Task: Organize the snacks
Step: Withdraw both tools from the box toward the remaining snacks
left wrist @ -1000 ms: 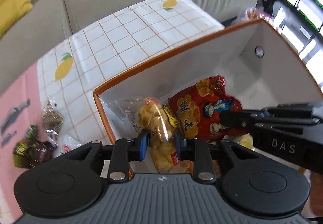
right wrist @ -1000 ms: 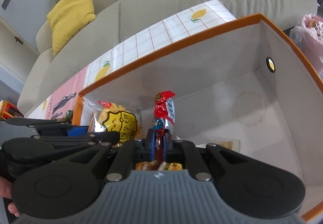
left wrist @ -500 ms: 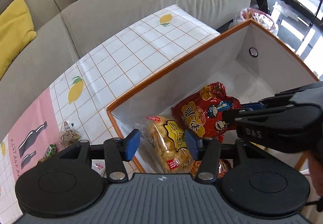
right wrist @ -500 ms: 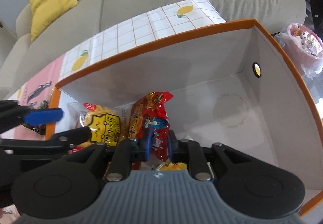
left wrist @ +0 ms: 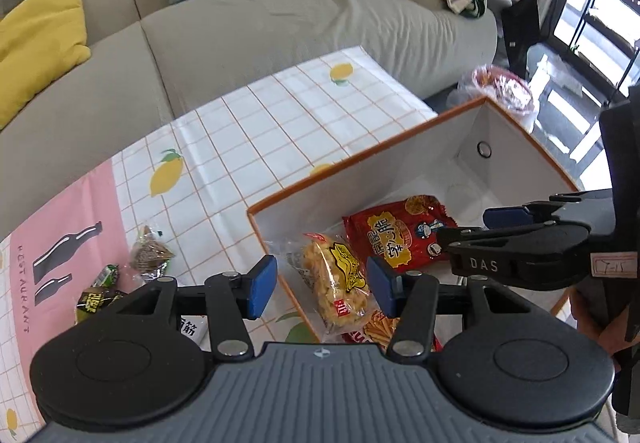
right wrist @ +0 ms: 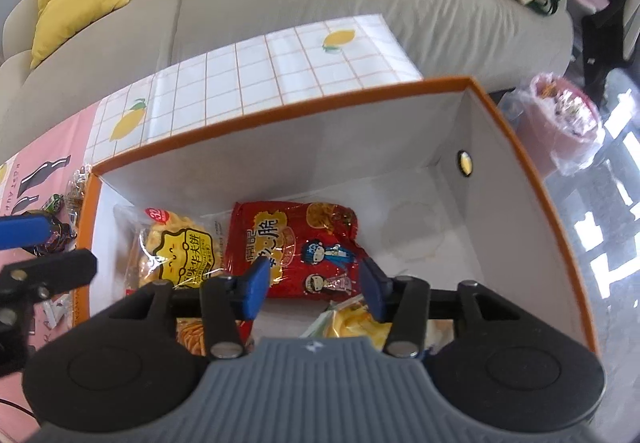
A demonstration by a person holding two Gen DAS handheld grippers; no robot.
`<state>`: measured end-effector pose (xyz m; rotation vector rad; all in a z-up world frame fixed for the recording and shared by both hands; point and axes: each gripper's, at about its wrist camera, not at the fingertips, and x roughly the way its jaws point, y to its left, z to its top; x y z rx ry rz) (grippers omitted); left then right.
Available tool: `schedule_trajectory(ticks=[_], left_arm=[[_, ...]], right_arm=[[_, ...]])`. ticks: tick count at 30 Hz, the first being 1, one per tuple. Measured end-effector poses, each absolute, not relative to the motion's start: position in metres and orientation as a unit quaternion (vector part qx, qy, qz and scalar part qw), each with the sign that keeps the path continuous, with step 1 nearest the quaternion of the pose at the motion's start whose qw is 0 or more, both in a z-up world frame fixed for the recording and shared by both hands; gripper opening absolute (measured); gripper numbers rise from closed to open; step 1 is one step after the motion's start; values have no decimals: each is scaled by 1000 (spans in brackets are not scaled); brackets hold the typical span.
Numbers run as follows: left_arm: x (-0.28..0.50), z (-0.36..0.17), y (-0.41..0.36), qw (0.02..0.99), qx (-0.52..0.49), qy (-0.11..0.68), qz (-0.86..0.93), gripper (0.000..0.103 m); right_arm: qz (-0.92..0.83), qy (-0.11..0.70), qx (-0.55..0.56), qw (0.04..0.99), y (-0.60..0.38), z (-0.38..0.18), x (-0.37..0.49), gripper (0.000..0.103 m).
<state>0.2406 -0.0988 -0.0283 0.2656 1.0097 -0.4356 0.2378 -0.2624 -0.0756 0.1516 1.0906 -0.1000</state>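
Left tongs (left wrist: 322, 285) apart, empty; a second ago clamped yellow cracker pack (left wrist: 336, 279), now lying beneath in box (left wrist: 400, 141). Right tongs (right wrist: 314, 285) just opened, releasing red snack bag (right wrist: 296, 243), flat below them.

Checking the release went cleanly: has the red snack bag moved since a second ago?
Yes. The red snack bag, upright then between the right gripper jaws, which have just been opening, now lies flat on the box floor.

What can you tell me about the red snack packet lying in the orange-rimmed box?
The red snack packet is a glossy, crinkled plastic pouch with yellow lettering and two cartoon faces. It lies flat on the floor of the box, face up, sealed, its left edge against the clear bag of yellow crackers. No jaws touch it.
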Motion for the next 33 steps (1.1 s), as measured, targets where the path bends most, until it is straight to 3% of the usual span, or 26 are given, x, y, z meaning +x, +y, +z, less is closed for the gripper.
schedule_trajectory(ticks=[6, 11, 14, 29, 33], left_arm=[[219, -8, -75, 871, 99, 439, -199, 61], [194, 7, -50, 895, 77, 396, -190, 61], [178, 12, -31, 908, 65, 372, -180, 61], [111, -22, 63, 926, -15, 363, -107, 63], [96, -35, 84, 932, -11, 355, -66, 63]], right_arm=[[-40, 460, 52, 886, -241, -40, 206, 67], [-34, 409, 41, 911, -216, -18, 171, 70], [-29, 386, 45, 921, -201, -11, 151, 78], [7, 339, 21, 941, -112, -11, 77, 79], [20, 324, -8, 946, -88, -17, 68, 89]])
